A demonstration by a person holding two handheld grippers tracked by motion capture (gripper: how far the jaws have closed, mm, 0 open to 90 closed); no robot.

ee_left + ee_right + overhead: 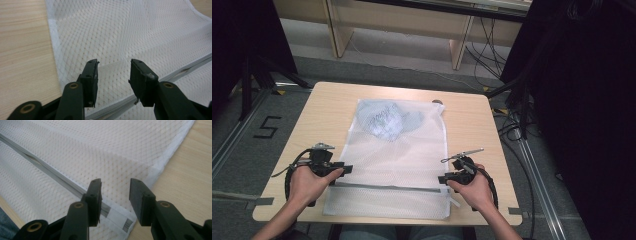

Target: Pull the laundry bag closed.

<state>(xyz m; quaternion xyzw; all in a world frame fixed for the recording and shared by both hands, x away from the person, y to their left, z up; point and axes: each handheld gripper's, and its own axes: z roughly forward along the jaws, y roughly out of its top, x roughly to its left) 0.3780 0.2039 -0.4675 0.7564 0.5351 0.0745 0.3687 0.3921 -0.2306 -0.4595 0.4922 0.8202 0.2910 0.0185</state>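
Left gripper (113, 68): jaws stand apart, nothing clamped, white mesh showing in the gap between them; they hang over the left edge of the mesh laundry bag (130, 37), just above its zipper (175, 75). Right gripper (115, 188): jaws likewise spread and empty, poised over the bag's right edge near the zipper's end, where a small white tab (117, 216) carries dark stripes, possibly a printed label, too blurred to read. In the high view the left gripper (343, 170) and right gripper (445, 178) sit at opposite ends of the zipper line, each in a hand (307, 184). The bag lies flat in the middle of the wooden table (322, 115), its near edge at the table's front. A pale blue bundle (387, 120) sits inside the far end; the mesh veils it, and greenish marks on it cannot be made out. A "5" (267, 127) is marked on the floor at left.
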